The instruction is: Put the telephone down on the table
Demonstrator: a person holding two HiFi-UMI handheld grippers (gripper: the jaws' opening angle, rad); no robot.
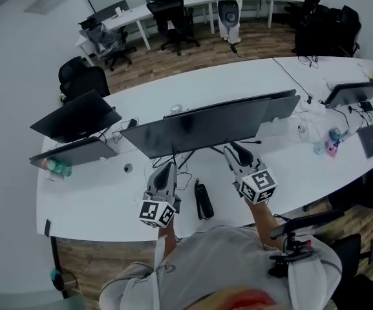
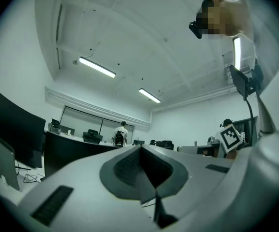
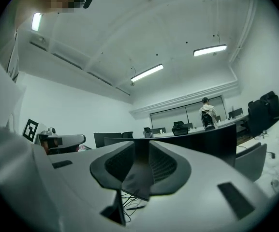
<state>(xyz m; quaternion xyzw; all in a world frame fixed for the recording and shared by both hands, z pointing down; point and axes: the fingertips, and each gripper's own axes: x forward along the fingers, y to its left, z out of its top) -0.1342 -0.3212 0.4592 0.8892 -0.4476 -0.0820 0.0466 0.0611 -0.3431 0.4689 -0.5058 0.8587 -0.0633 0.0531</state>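
In the head view a black telephone handset [image 1: 203,201] lies flat on the white table [image 1: 89,202], near its front edge. Neither gripper touches it. My left gripper [image 1: 167,168] hovers just left of the handset, tilted up, and its jaws meet with nothing between them [image 2: 141,149]. My right gripper [image 1: 233,150] is to the handset's right and a little farther back. It also points up and away, and its jaws [image 3: 141,146] stand a narrow gap apart and hold nothing. Both gripper views look out over the room, so the handset is hidden in them.
A wide dark monitor [image 1: 212,124] stands just beyond the grippers, with cables [image 1: 186,163] under it. A second dark screen [image 1: 76,116] and a bottle [image 1: 57,166] are at the left. Bottles [image 1: 325,144] and a laptop [image 1: 351,94] are at the right. A chair arm [image 1: 302,225] is beside me.
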